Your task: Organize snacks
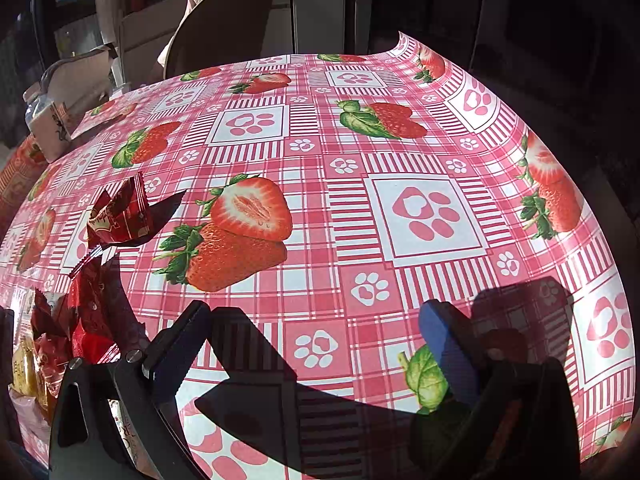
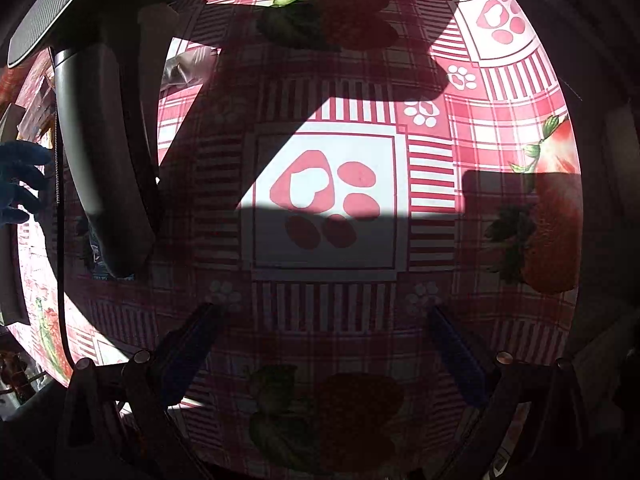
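Two hand-held grippers, both w/ fingers spread wide & nothing between them. My left hand-held gripper (image 1: 316,344) hovers low over the desk (image 1: 400,152), aimed across the strawberry-print cloth; my right hand-held gripper (image 2: 324,344) points almost straight down at a paw-print square (image 2: 324,200), prob. parked over bare cloth while the left side does the work. Snacks sit at the left edge of the left wrist view: one red wrapped snack (image 1: 120,216) lies alone on the cloth, apart from a red snack pile (image 1: 86,316) nearer me, w/ yellowish packets (image 1: 26,372) just beside that, partly cut off by the frame. I judge the loner is the next pick, since it's away from the group; my left fingers point past it, so I'd need to swing left first. Right wrist view shows no clear snacks, only cloth, heavy shadow, a dark curved object (image 2: 104,152) at left I can't ID & something blue (image 2: 22,180) at the far left edge. Left view alone shows the desk's far end: a small carton (image 1: 54,130) & a chair back (image 1: 224,20).
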Motion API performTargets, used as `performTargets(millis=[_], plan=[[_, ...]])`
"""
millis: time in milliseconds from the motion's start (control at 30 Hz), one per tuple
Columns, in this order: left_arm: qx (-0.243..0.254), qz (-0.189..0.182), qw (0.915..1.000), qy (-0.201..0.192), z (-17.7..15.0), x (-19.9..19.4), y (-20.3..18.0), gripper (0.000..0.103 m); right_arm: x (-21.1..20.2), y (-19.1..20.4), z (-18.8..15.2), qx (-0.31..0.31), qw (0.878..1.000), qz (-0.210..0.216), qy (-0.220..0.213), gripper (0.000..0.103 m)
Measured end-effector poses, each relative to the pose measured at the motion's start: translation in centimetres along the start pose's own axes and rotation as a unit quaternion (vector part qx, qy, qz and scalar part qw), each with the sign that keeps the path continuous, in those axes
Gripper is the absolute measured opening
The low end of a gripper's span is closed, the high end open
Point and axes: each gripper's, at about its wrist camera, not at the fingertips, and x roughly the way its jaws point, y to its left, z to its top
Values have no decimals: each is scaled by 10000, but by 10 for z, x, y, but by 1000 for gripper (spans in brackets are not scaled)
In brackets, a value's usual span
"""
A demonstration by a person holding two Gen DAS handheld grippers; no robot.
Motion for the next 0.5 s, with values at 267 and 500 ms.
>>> performTargets(millis=[267,500], plan=[[0,0,10000,0,0,0,0,103,1,-1,4,-16,10000,-60,50,103],[2,3,10000,1,0,0,0,103,6,-1,22,-44,9996,18,281,103]])
